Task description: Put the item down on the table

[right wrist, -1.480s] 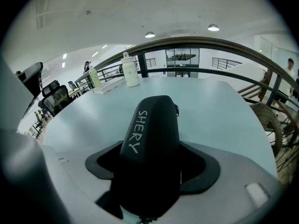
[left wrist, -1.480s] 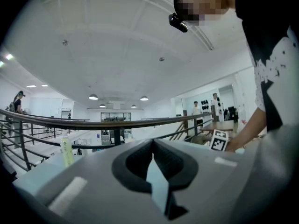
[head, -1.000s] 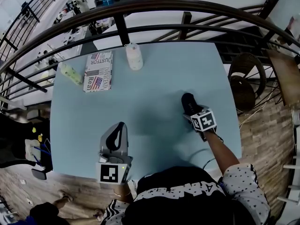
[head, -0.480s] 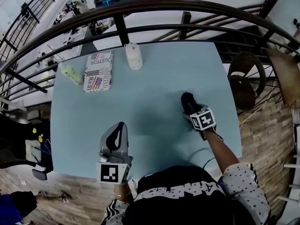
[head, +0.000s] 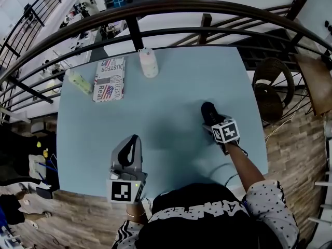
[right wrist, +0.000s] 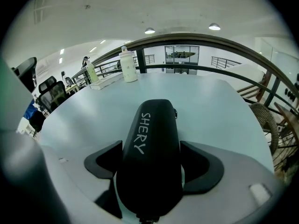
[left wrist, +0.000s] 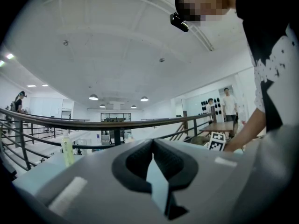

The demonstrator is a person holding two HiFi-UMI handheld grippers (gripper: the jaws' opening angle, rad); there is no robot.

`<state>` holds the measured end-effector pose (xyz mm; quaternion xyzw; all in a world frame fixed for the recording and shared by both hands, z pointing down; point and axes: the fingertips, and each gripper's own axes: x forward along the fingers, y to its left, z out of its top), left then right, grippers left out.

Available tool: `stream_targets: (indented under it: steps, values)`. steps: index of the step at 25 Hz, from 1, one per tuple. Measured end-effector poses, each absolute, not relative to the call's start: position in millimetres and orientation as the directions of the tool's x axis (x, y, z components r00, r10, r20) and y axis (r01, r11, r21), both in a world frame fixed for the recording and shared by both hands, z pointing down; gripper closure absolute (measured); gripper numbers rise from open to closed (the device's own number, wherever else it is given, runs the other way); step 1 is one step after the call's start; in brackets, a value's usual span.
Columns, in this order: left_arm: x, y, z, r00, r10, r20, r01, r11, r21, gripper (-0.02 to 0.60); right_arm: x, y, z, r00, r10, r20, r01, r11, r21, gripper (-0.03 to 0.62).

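Black case (right wrist: 149, 143) is gripped by right tongs (head: 212, 120) at bench (head: 171, 82); left tongs (left wrist: 153, 146) are closed, nothing held.

free: table (head: 166, 92) centre and far-right part bare | obstacles: green bottle (head: 79, 81), printed box (head: 109, 78), white bottle (head: 148, 63) along far-left edge; black case (head: 207, 109) in right gripper (head: 212, 121) at right | railing (head: 155, 7) behind far edge

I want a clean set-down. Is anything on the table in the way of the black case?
Nothing visible does. The right tongs hold the black case over bare table; the white bottle, the book and the green bottle sit well away, along the far edge.
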<state>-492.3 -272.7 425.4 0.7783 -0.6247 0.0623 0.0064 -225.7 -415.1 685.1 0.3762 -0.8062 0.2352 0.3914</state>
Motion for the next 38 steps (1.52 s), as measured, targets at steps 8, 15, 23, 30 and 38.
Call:
stream_targets:
  steps: [8, 15, 23, 30, 38]
  values:
    - [-488, -274, 421, 0.224, -0.970, 0.090, -0.971, -0.230, -0.068, 0.581, -226, -419, 660, -0.449, -0.473, 0.758, -0.796, 0.597, -0.099, 0.207]
    - [-479, -271, 412, 0.250, -0.965, 0.078, -0.963, -0.256, -0.079, 0.581, -222, -419, 616, -0.492, -0.568, 0.660, -0.815, 0.567, -0.120, 0.207]
    - [-463, -271, 406, 0.296, -0.952, 0.074, -0.949, -0.302, -0.086, 0.581, -213, -414, 556, -0.548, -0.691, 0.472, -0.825, 0.540, -0.168, 0.383]
    - [-452, -271, 404, 0.332, -0.941, 0.064, -0.939, -0.336, -0.071, 0.581, -202, -401, 522, -0.556, -0.751, 0.356, -0.830, 0.528, -0.182, 0.541]
    - [-443, -268, 401, 0.346, -0.936, 0.060, -0.935, -0.350, -0.061, 0.581, -191, -385, 477, -0.567, -0.786, 0.246, -0.823, 0.539, -0.178, 0.597]
